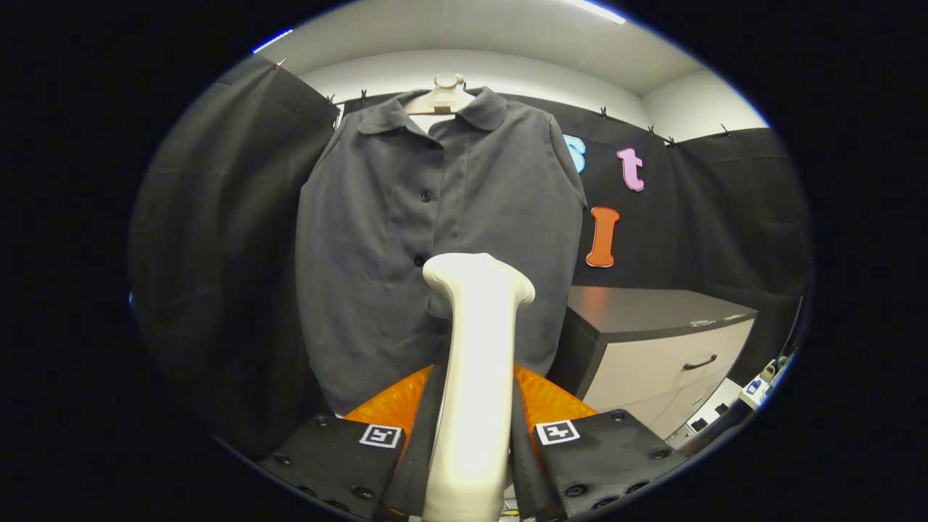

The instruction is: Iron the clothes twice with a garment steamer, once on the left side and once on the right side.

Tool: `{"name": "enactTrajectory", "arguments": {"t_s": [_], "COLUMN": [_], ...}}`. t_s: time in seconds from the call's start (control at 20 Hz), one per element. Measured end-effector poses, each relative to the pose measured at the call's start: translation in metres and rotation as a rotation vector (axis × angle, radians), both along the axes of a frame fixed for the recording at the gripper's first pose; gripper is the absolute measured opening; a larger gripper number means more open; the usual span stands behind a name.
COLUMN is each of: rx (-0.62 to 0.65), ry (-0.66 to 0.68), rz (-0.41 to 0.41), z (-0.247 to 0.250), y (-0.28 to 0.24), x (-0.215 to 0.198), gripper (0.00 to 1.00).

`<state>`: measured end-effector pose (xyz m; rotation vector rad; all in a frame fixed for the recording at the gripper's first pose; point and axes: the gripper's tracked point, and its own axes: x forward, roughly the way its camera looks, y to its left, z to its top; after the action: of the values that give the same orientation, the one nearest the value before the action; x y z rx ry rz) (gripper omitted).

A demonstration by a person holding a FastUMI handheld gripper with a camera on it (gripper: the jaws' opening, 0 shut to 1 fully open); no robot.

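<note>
Tool (473, 406): gripping the steamer handle, one finger pressing on each side.
Steamer (475, 348): cream, standing upright between the fingers, its flared head nearing the shirt's lower front.
Shirt (435, 239): dark grey, buttoned, hanging on a pale hanger (442, 98) beside a cabinet (660, 341).

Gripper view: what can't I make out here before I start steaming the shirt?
- Steamer face: it points away toward the shirt, so contact or a gap between them can't be judged.
- Shirt's lower middle: hidden behind the steamer head.
- Fingers: they press the steamer handle from both sides, but the handle's base is cut off at the bottom.
- Small items beside the cabinet: too small to identify.
</note>
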<state>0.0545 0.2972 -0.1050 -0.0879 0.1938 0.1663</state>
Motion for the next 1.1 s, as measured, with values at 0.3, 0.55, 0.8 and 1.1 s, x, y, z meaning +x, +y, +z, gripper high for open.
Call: {"name": "enactTrajectory", "arguments": {"t_s": [0.3, 0.55, 0.8, 1.1], "rx": [-0.01, -0.034, -0.069, -0.092], "ry": [-0.147, -0.222, -0.245, -0.223], "rz": [0.067, 0.165, 0.244, 0.275], "z": [0.062, 0.091, 0.087, 0.068], "y": [0.039, 0.084, 0.122, 0.137], "x": [0.025, 0.048, 0.063, 0.071], "gripper": [0.53, 0.53, 0.53, 0.53]}}
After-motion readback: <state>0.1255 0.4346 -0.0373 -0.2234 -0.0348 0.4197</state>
